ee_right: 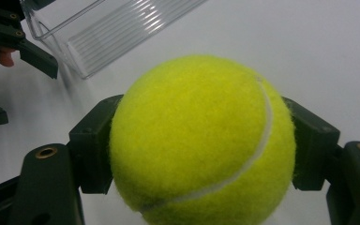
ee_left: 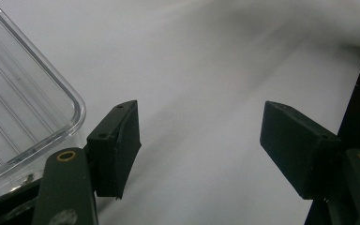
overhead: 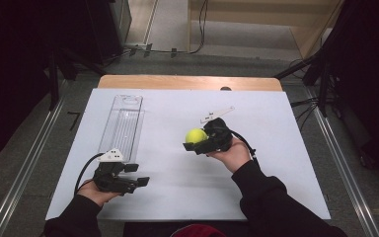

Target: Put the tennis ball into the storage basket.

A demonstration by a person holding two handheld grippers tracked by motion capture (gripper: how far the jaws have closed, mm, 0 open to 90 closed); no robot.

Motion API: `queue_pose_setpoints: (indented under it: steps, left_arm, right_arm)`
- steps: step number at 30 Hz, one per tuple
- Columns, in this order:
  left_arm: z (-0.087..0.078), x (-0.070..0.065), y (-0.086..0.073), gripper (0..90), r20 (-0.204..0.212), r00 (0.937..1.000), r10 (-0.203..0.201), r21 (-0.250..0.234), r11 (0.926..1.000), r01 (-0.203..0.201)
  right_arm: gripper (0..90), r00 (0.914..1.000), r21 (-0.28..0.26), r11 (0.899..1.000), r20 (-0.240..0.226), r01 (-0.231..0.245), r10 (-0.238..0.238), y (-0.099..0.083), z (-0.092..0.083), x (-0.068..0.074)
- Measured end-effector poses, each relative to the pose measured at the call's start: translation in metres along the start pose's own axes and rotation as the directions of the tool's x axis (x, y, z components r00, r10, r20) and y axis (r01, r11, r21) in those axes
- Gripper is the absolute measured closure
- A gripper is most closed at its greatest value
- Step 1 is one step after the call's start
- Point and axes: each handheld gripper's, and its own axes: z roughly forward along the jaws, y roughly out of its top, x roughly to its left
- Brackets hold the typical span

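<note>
One tennis ball (ee_right: 201,140) sits clamped between the jaws of our right gripper (overhead: 197,142), held above the middle of the white table (overhead: 276,187). We judge this the carrying step; next (our guess) comes a move left to the one clear plastic tray (overhead: 121,123) and a release. Our left gripper (overhead: 133,175), jaws wide and empty, waits just beside the tray's near end.

I am working in what looks like a lab or recording studio, not a home. My counter (overhead: 177,163) wears a plain white sheet over a wooden top. At nine and three o'clock, metal floor rails (overhead: 27,168) run alongside it. Black stands (overhead: 54,79) and loose cables (overhead: 306,106) crowd the grey floor (overhead: 187,64) toward twelve o'clock.
</note>
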Motion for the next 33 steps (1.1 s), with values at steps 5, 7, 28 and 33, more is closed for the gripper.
queue_pose_setpoints:
  steps: [5, 7, 28, 33]
  left_arm:
    - [0.000, 0.000, 0.000, 29.6, -0.001, 1.0000, -0.004, -0.001, 1.0000, 0.004]
    - [0.000, 0.000, 0.000, 29.6, -0.001, 1.0000, -0.003, -0.002, 1.0000, 0.003]
    - [-0.001, 0.001, -0.001, 29.6, -0.001, 1.0000, -0.010, -0.010, 0.9999, 0.010]
    - [-0.001, 0.002, -0.001, 29.6, -0.003, 0.9999, -0.013, -0.011, 0.9999, 0.013]
  right_arm:
    - [23.5, 1.0000, 0.002, 1.000, -0.003, -0.002, 0.002, 0.002, 0.003, 0.001]
    - [23.5, 1.0000, 0.005, 1.000, -0.002, -0.001, 0.001, 0.003, 0.004, 0.002]
    - [23.5, 0.9998, -0.001, 1.000, -0.016, 0.012, -0.012, 0.019, 0.012, 0.007]
    - [23.5, 0.9995, -0.005, 1.000, -0.026, 0.014, -0.014, 0.024, 0.014, 0.009]
